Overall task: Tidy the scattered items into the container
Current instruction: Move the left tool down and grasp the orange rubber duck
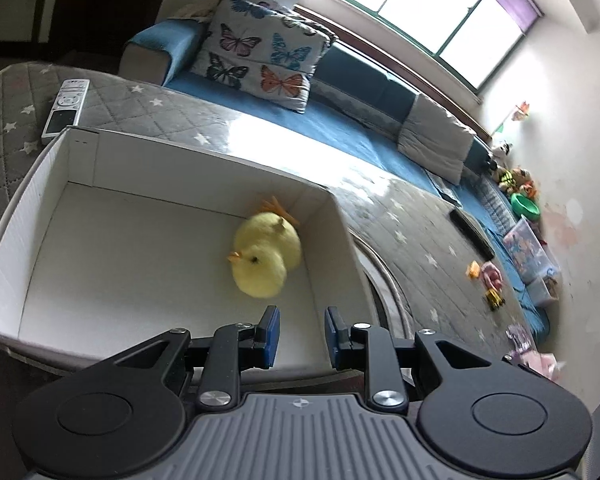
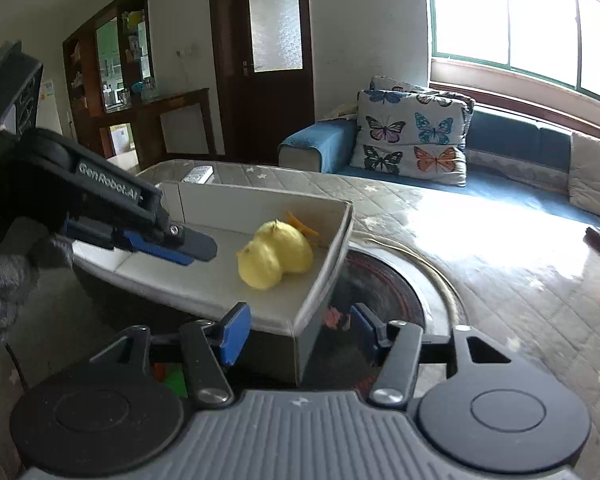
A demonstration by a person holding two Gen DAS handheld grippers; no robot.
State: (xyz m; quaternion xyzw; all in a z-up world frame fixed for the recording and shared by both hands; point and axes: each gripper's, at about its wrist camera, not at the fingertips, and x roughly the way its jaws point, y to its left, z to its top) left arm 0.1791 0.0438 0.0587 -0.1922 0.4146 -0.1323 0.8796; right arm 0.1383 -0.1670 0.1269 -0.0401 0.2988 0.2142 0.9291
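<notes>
A white open box (image 1: 160, 168) stands on the grey star-quilted surface (image 1: 400, 208), and a yellow plush chick (image 1: 266, 260) lies on its side against the box's right wall. My left gripper (image 1: 302, 336) hovers over the near part of the box, open, nothing between its blue pads. In the right wrist view the same box (image 2: 260, 204) and chick (image 2: 276, 256) show, with the left gripper (image 2: 196, 248) reaching in from the left. My right gripper (image 2: 298, 330) is open just before the box's near corner, holding nothing. Small toys lie scattered: an orange piece (image 1: 474, 270), a pink one (image 1: 492, 276), a yellow vehicle (image 1: 495, 300).
A white remote (image 1: 66, 106) lies beyond the box and a black remote (image 1: 472, 232) to the right. A blue sofa (image 1: 340, 128) with a butterfly pillow (image 1: 260, 56) runs along the window. Toys and bins (image 1: 528, 240) pile at its far end. A grey sleeve (image 2: 0, 292) is at left.
</notes>
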